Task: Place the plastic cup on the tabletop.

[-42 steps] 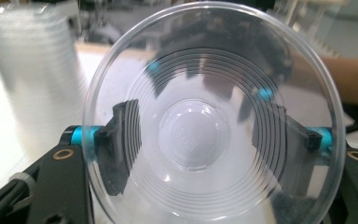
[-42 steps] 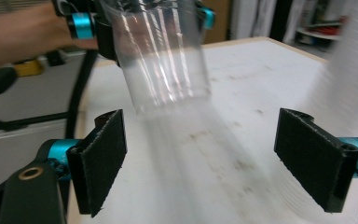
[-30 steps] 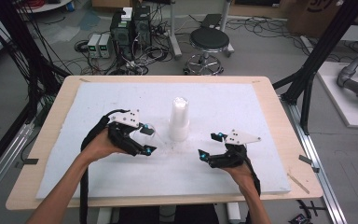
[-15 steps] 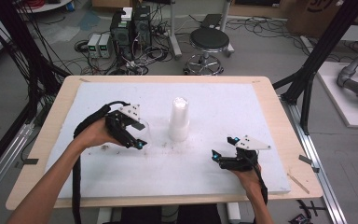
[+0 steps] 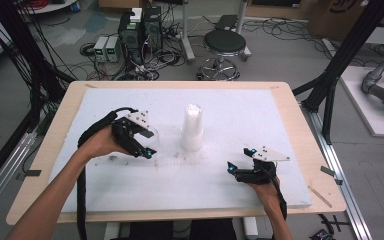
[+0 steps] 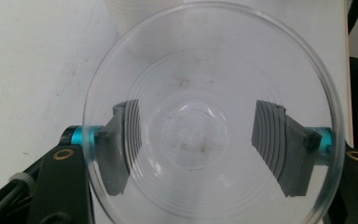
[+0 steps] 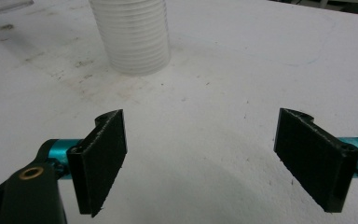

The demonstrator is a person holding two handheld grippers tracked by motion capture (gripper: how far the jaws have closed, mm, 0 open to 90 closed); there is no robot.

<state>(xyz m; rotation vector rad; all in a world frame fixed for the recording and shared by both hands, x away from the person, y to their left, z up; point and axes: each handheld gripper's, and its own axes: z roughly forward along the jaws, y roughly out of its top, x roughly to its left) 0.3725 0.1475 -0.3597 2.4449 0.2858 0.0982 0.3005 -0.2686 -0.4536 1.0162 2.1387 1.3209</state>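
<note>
A clear plastic cup (image 6: 205,70) sits between the jaws of my left gripper (image 6: 200,140), its mouth facing the camera and the grey pads (image 6: 128,135) pressed on its wall. From above, that left gripper (image 5: 147,150) hovers left of a tall stack of white ribbed cups (image 5: 192,129), and the clear cup (image 5: 152,141) is a faint shape at its tips. My right gripper (image 5: 239,161) rests low on the white board, right of the stack and nearer the front edge. Its jaws (image 7: 209,158) stand open and hold nothing, with the stack (image 7: 131,37) ahead of them.
A white foam board (image 5: 260,115) covers the wooden table (image 5: 300,130). Beyond the far edge stand a black stool (image 5: 225,45), electronics boxes (image 5: 140,30) and loose cables. Black frame posts rise at both sides.
The right gripper has shifted a little to the right and lower toward the board. The left forearm has swung outward while its gripper stays beside the stack with the cup.
</note>
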